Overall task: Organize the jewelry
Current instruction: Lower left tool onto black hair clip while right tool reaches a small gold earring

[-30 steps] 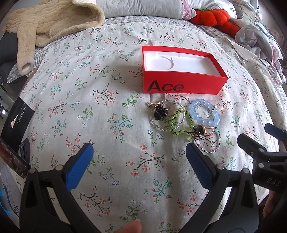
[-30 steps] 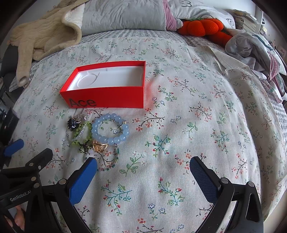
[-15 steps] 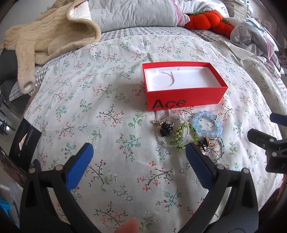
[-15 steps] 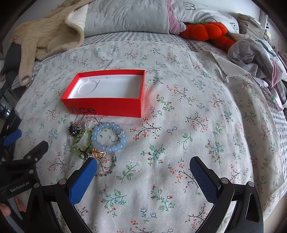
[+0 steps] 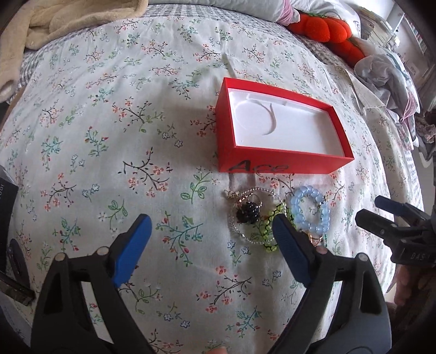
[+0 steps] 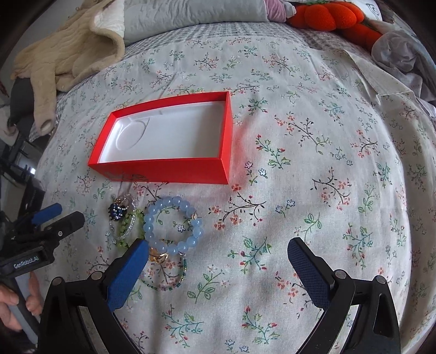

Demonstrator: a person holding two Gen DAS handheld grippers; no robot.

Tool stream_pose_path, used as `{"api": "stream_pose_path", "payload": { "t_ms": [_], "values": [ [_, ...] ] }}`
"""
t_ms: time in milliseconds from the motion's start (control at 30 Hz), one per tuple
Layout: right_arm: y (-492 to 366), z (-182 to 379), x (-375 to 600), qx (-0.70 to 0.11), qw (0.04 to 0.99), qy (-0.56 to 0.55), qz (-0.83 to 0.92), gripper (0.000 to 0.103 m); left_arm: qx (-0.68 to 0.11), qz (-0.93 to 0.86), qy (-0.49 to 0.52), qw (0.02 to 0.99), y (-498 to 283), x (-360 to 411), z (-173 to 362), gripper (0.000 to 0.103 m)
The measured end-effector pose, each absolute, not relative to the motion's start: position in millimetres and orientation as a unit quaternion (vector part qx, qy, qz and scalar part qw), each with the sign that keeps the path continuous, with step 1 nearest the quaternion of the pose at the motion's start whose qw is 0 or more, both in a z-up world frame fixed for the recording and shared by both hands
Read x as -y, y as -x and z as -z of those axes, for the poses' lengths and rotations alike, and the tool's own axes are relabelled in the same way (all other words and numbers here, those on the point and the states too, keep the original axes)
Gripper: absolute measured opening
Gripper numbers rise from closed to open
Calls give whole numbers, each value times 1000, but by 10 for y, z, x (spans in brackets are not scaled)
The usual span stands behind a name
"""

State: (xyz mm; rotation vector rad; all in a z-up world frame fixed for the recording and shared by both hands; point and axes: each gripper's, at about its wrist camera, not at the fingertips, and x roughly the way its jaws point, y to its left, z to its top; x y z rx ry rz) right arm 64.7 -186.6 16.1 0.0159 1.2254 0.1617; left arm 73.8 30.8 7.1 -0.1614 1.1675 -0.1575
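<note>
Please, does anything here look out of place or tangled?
Yes. The bracelets lie overlapping in a heap on the bedspread, in front of the red box, which holds nothing yet. Nothing looks damaged.

Daylight falls on a bed under a floral-print sheet (image 6: 313, 141), with a grey pillow (image 6: 190, 13) at its head.

Bare floral bedspread (image 6: 313, 168) lies open right of the red cardboard box (image 6: 163, 170); tangled beaded bracelets (image 6: 163, 226) crowd its near side.
</note>
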Motion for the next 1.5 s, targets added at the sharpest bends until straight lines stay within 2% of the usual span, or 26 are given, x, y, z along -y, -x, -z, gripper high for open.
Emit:
{"api": "stream_pose_path", "payload": {
  "t_ms": [33,100,133,200,267,400,467,567,667,867,1100,1233,1333,1500],
  "values": [
    [-680,-156,1867,-575,815,-13,-78,98,-553,80,87,825,-773,-318,-49,82],
    [-745,-133,1885,-578,811,-30,-86,92,-562,89,102,816,-840,-335,9,69],
    [-778,-112,1890,-580,809,-38,-91,85,-566,91,107,812,-868,-341,42,65],
    [-838,-55,1888,-587,802,-51,-98,76,-577,97,116,803,-917,-340,114,48],
    [-889,4,1868,-592,797,-56,-109,65,-585,105,125,794,-959,-341,176,40],
    [-970,62,1790,-592,794,-52,-129,50,-601,120,121,781,-1001,-263,275,26],
    [-1004,82,1750,-591,793,-50,-138,42,-608,121,114,777,-1016,-230,318,23],
    [-1048,157,1680,-598,787,-44,-146,34,-613,120,105,774,-1044,-195,361,21],
    [-1106,243,1647,-603,783,-37,-147,30,-614,119,100,774,-1075,-176,385,21],
    [-1167,319,1658,-612,776,-40,-148,30,-613,122,84,776,-1121,-113,406,21],
    [-1127,286,1702,-617,772,-38,-146,30,-612,118,81,778,-1119,-136,410,13],
    [-1101,276,1697,-619,771,-33,-144,30,-611,118,85,779,-1092,-181,392,12],
    [-1088,280,1680,-620,770,-30,-146,14,-609,119,92,779,-1061,-238,370,12],
    [-1061,252,1676,-616,773,-27,-148,10,-602,123,109,782,-1001,-368,293,12]
  ]
}}
